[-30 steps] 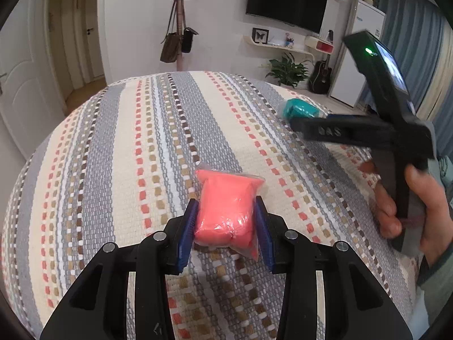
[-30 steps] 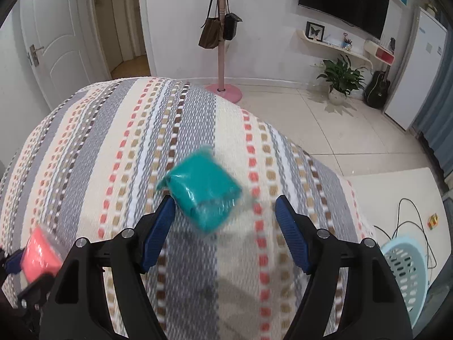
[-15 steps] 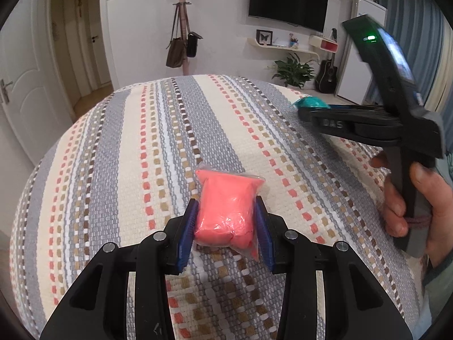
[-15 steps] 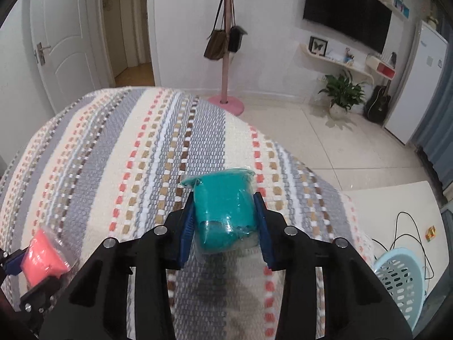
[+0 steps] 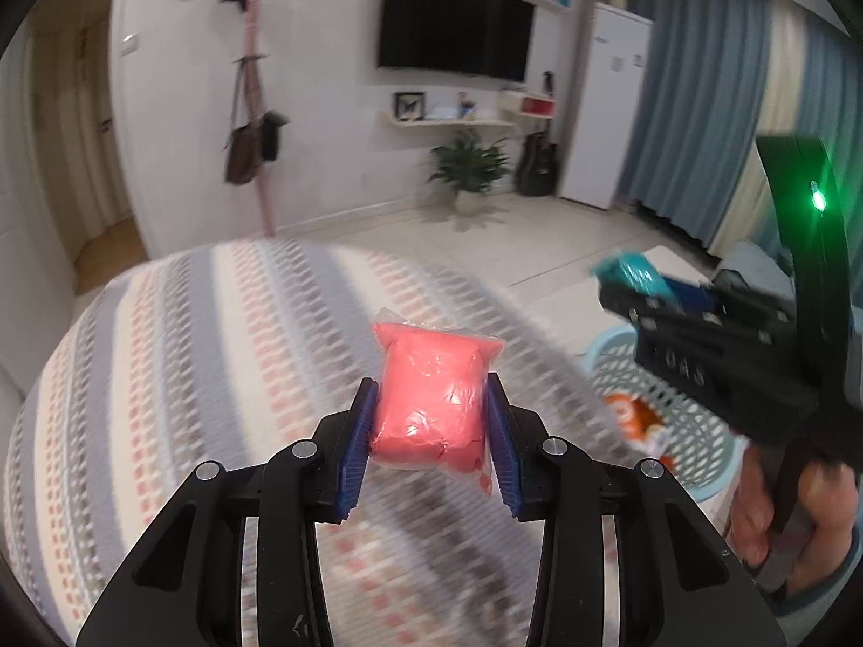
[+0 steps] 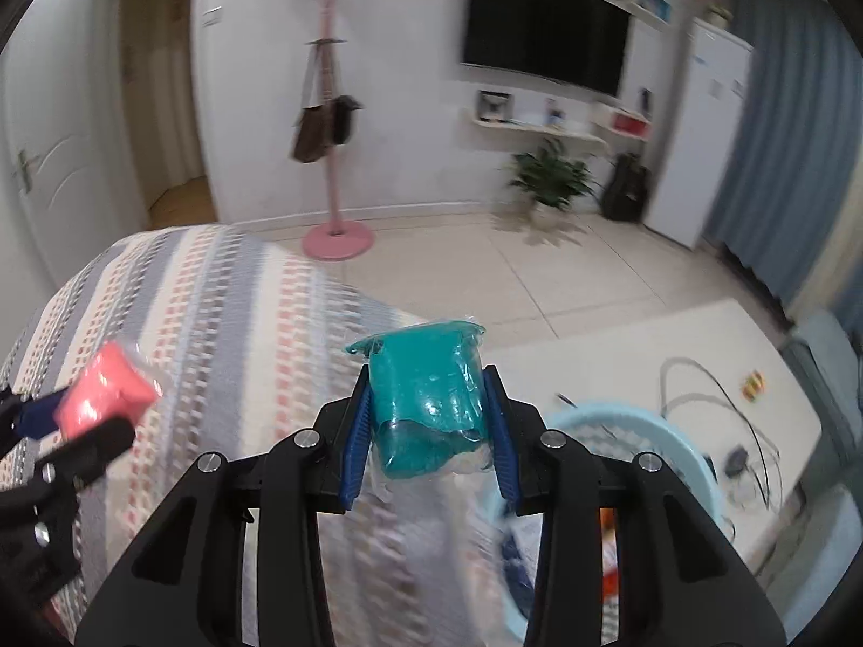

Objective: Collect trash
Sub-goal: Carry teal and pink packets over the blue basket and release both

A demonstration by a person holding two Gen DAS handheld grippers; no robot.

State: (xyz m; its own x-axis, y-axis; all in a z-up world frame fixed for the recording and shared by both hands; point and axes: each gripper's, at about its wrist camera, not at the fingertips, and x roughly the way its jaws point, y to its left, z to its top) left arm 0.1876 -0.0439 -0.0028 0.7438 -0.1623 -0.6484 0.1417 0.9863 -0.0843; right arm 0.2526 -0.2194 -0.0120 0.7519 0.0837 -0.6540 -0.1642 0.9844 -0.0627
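Between the blue pads of the left claw (image 5: pixel 430 418) a pink bagged lump (image 5: pixel 431 399) is pinched, the jaws closed to the width of the packet, which is held clear above the striped bedcover (image 5: pixel 216 356). In the right-wrist view the right claw (image 6: pixel 429 420) is likewise clamped on a teal bagged lump (image 6: pixel 429 396), its loose plastic film hanging below the pads. Both pieces of trash are thus judged to be lifted and in carriage; the pick-up step appears done and the transfer to the bin is in hand.

Just beyond the right claw, below and to its right, the pale blue basket (image 6: pixel 674 447) is seen on the floor beside the bed, with some orange and white wrappers already lying in it. The teal lump is held near the basket's rim, the pink one further back over the bed.

Next, each claw would need to be brought over the basket's open mouth and opened so that the lump falls inside; clinging film may delay the release.

Farther off, a pink coat stand (image 6: pixel 331 151) and a wall-mounted television (image 6: pixel 545 27) are visible.
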